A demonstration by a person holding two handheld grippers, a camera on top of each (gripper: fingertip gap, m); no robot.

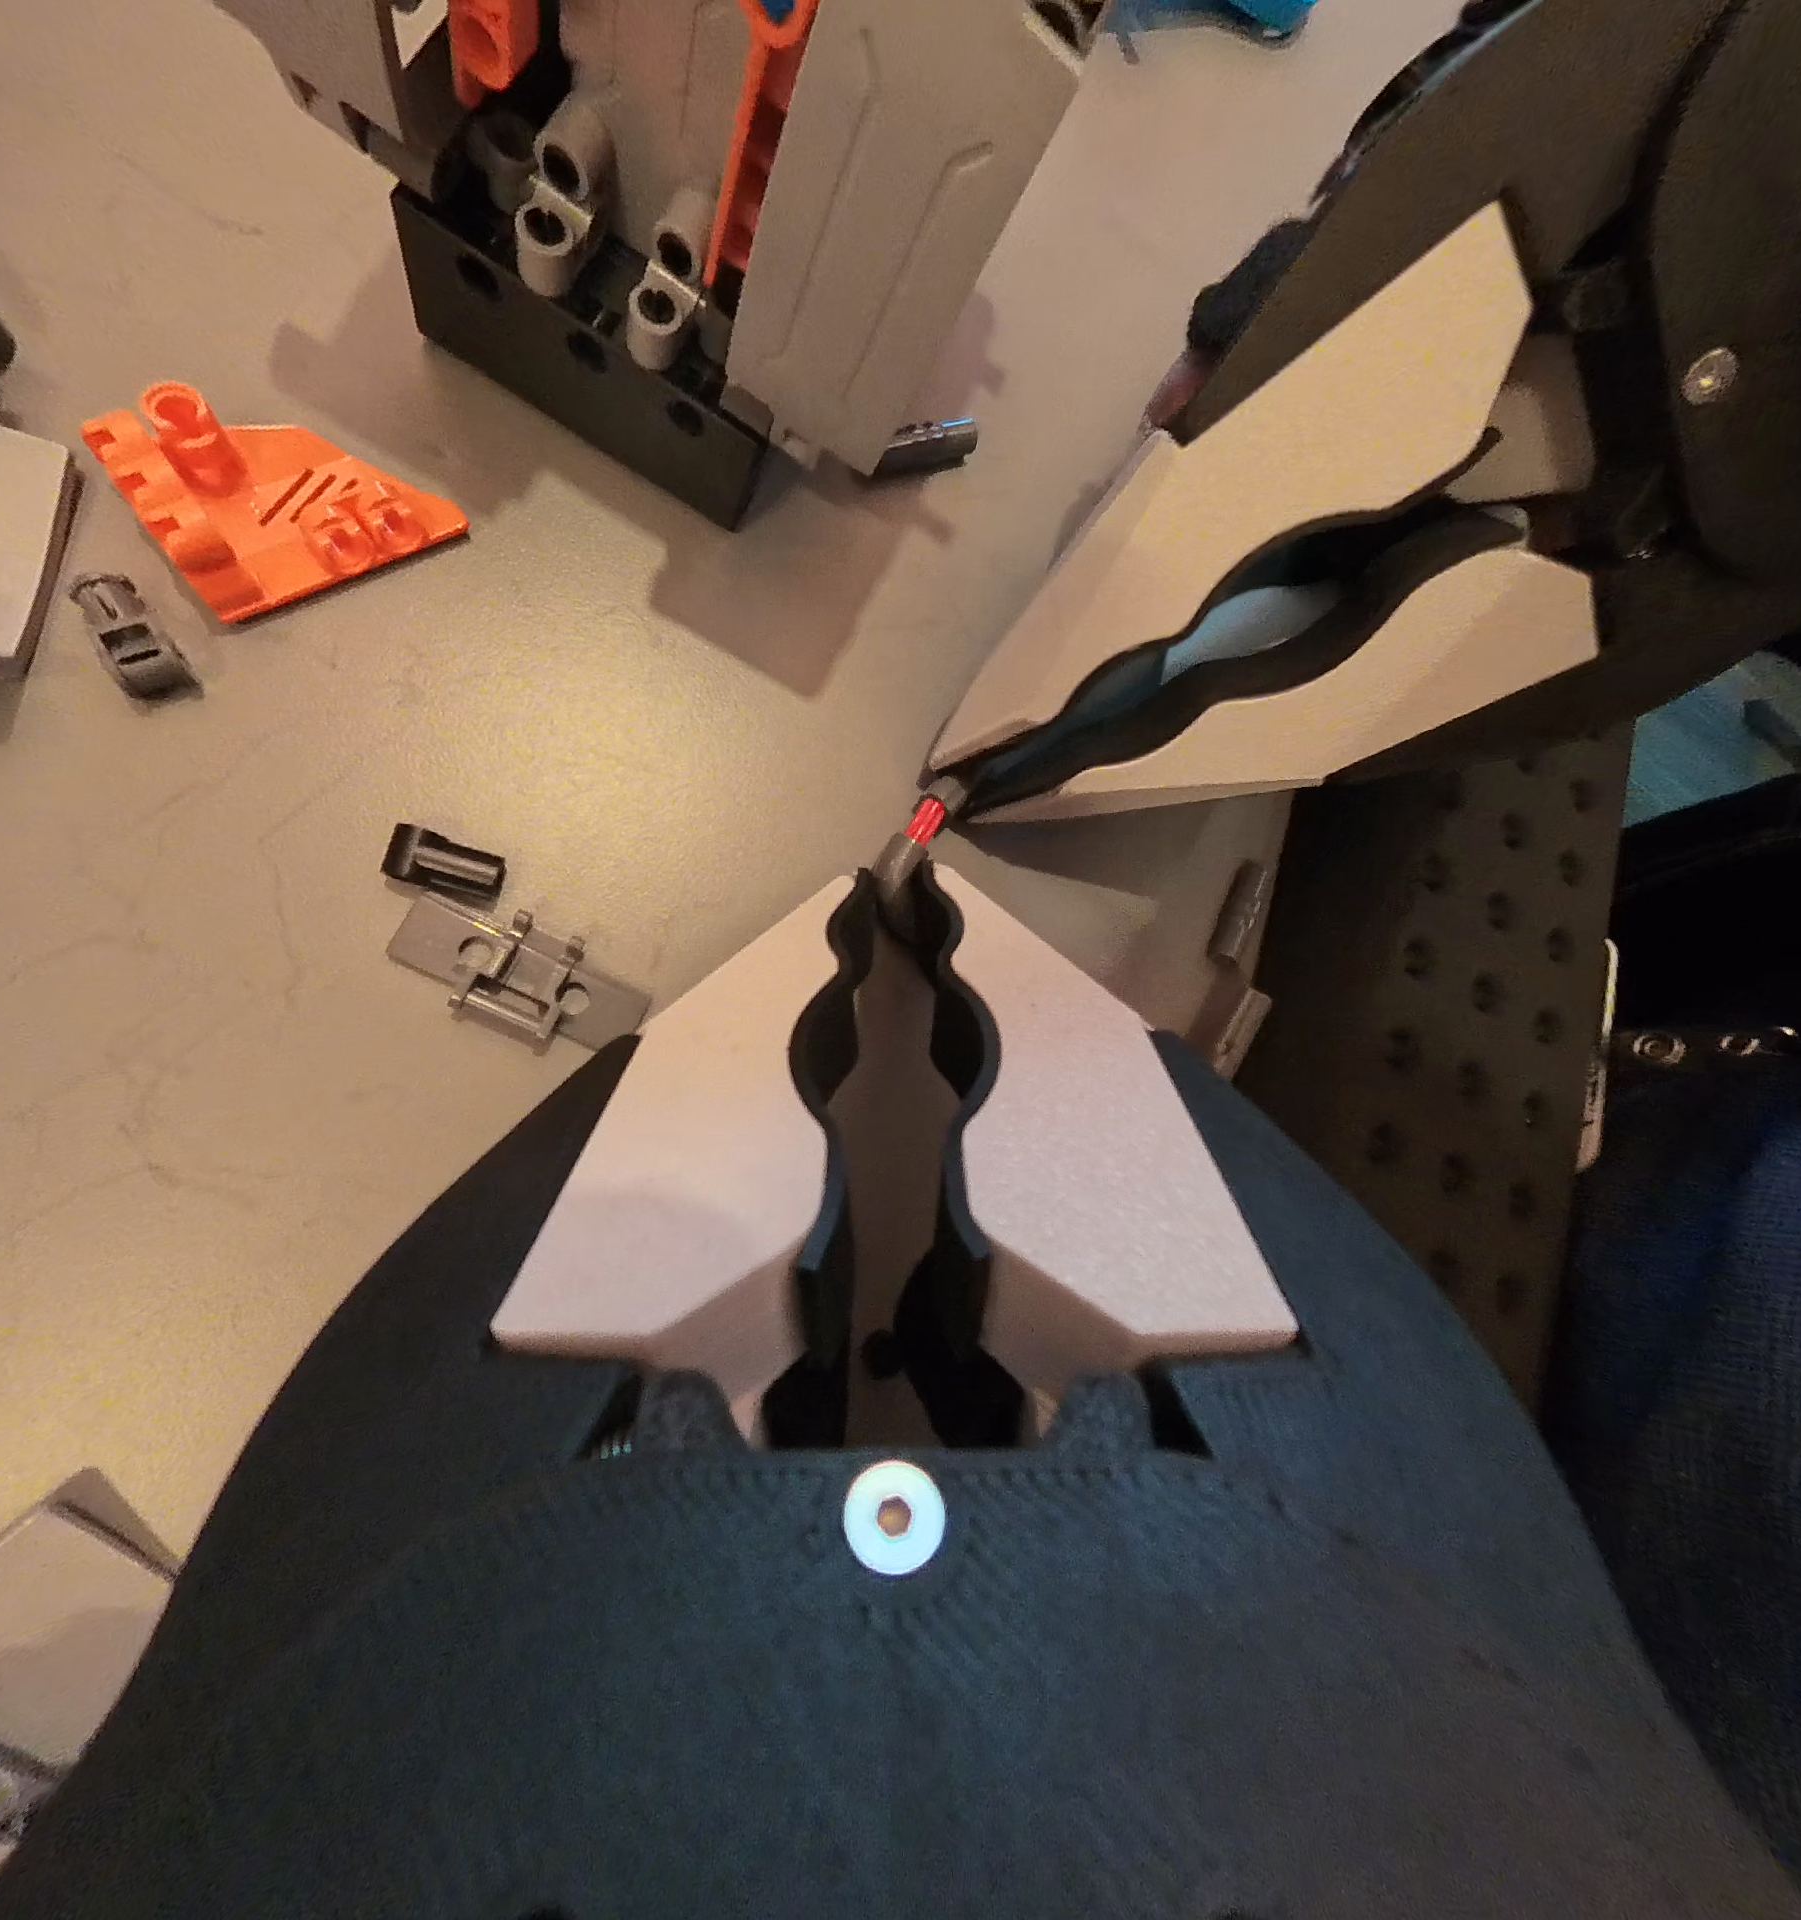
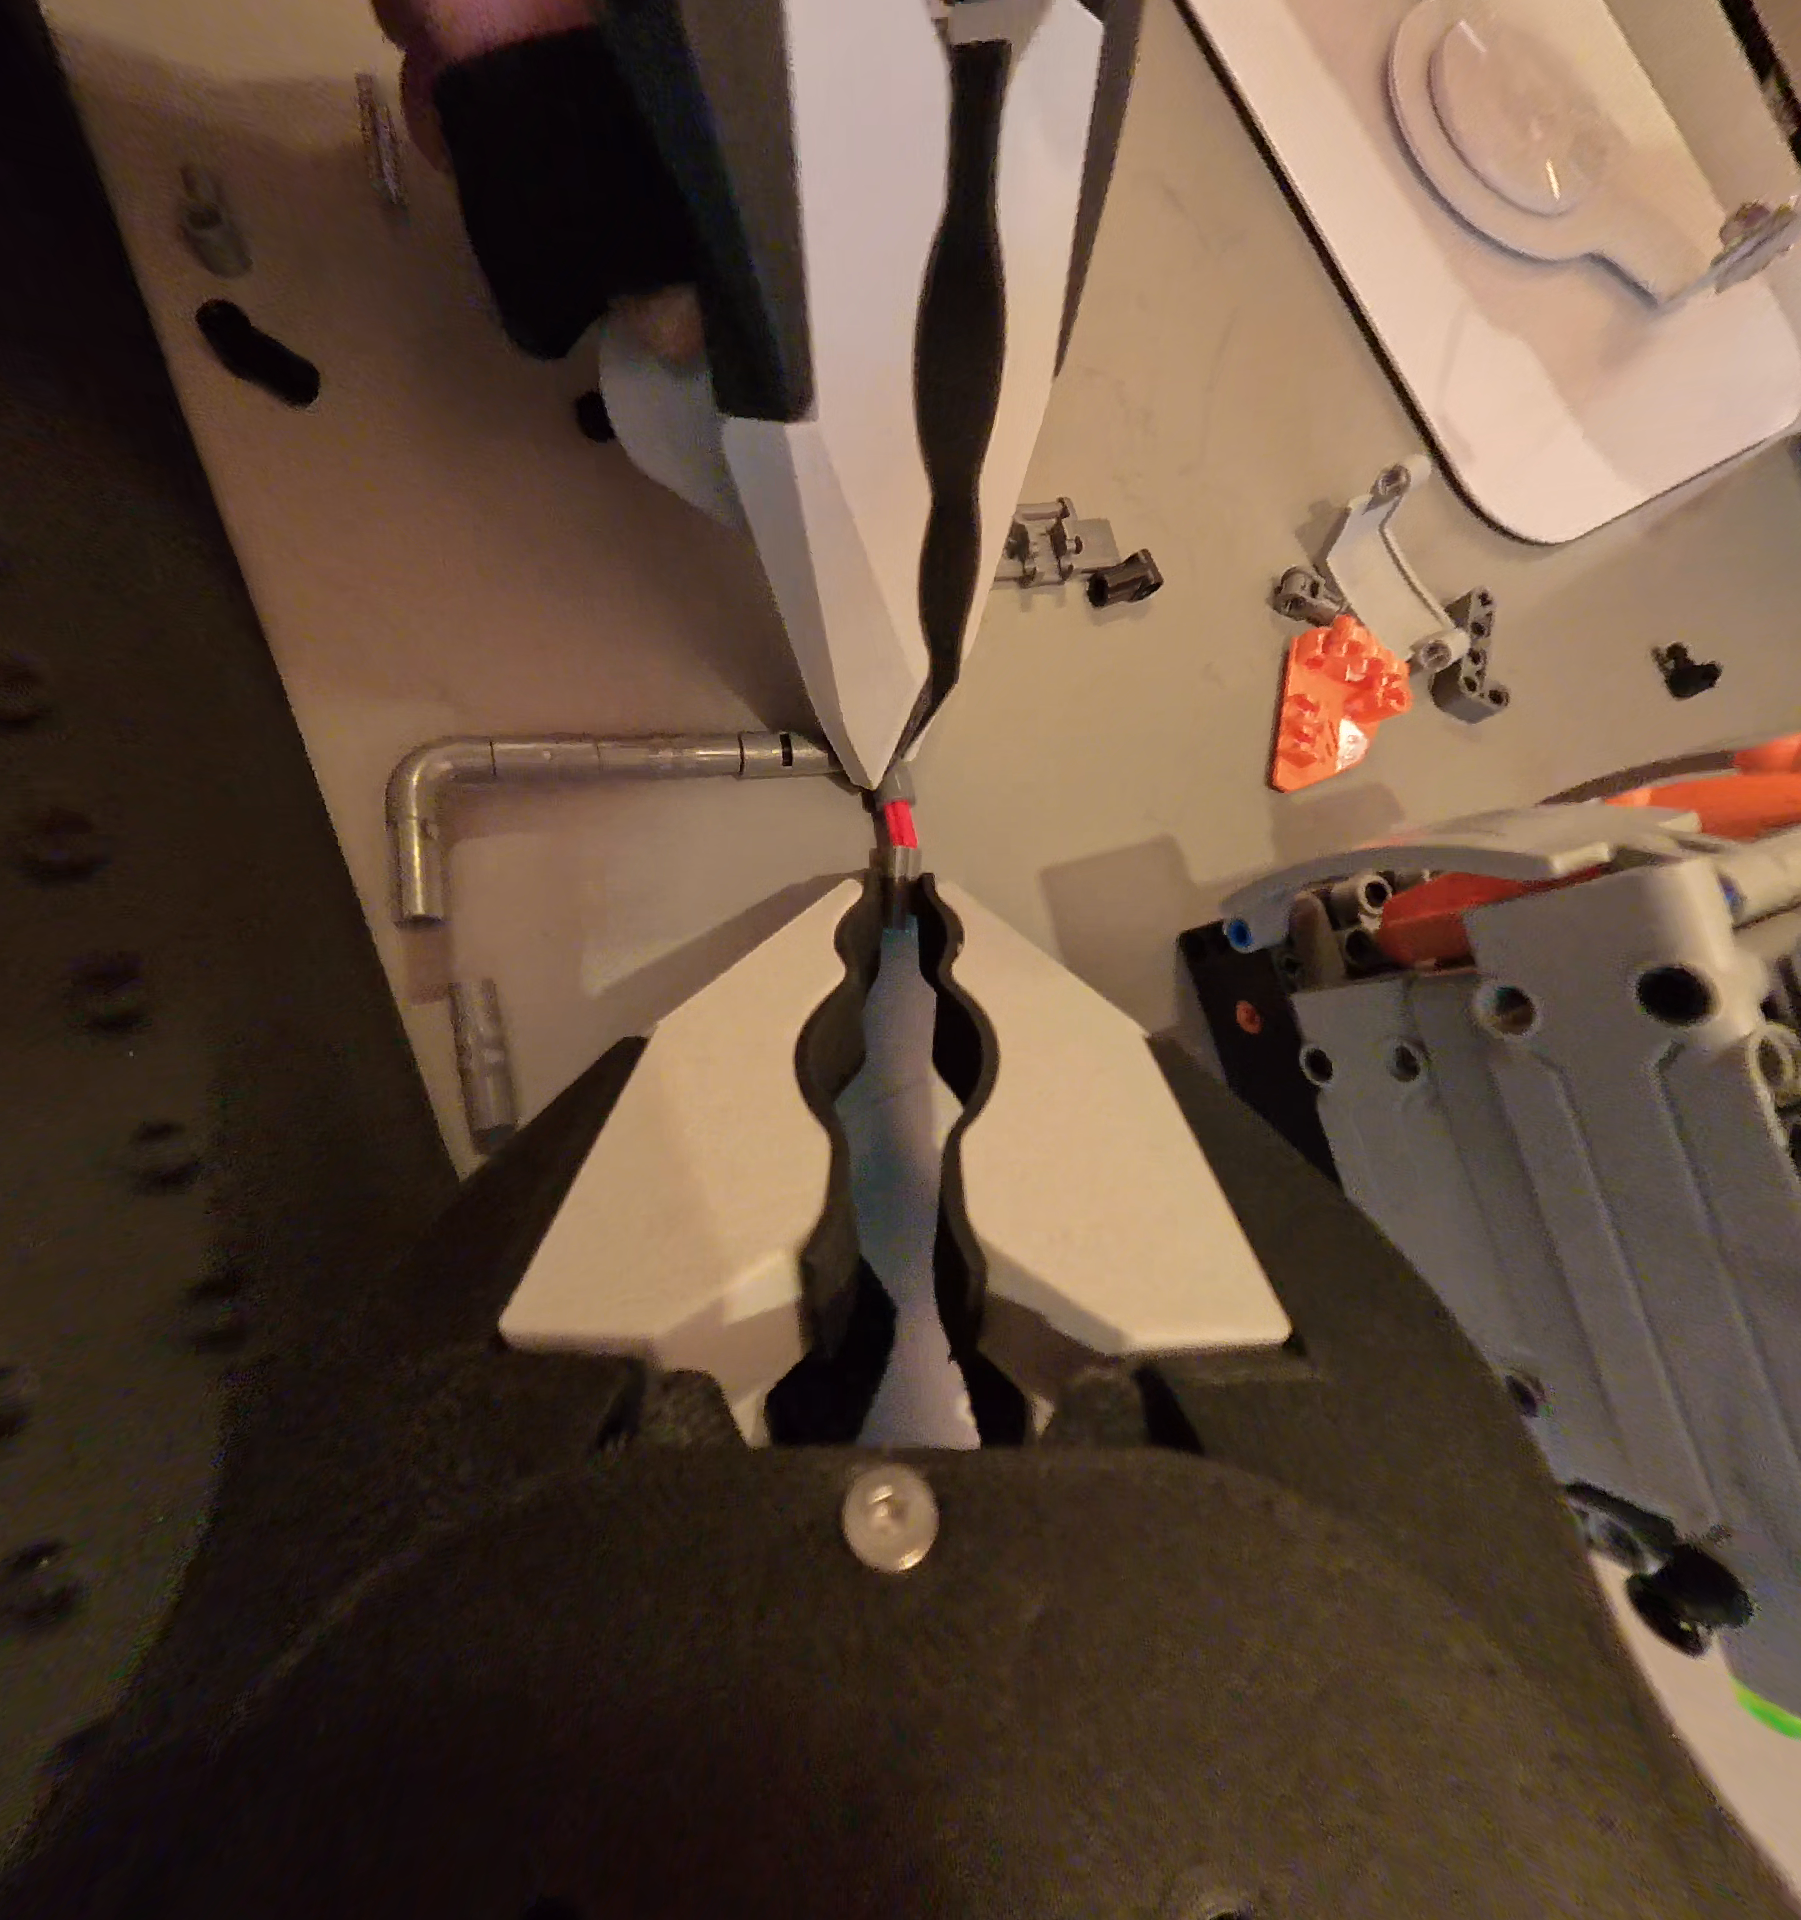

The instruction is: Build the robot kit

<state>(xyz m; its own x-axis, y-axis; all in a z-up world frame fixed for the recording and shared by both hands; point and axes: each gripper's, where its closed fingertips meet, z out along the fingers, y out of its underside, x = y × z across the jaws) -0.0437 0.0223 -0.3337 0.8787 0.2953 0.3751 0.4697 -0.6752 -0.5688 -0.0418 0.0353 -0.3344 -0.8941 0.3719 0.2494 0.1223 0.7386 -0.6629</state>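
Note:
A small red pin with a grey sleeve on each end hangs between my two grippers, above the table. My left gripper is shut on its lower grey end. My right gripper comes in from the right and is shut on the other end. In the right wrist view the red pin runs from my right gripper up to my left gripper, tip to tip. The parts of the sleeves inside the jaws are hidden.
A grey, black and orange brick model stands on the beige table. An orange angled plate, a flat grey piece and a black connector lie loose. A metal L-shaped tube, a white tray and a black perforated board are nearby. The grippers are tip to tip, or close to it. My left tips are roughly 6 cm from the flat grey piece. Seen from the right wrist view as well.

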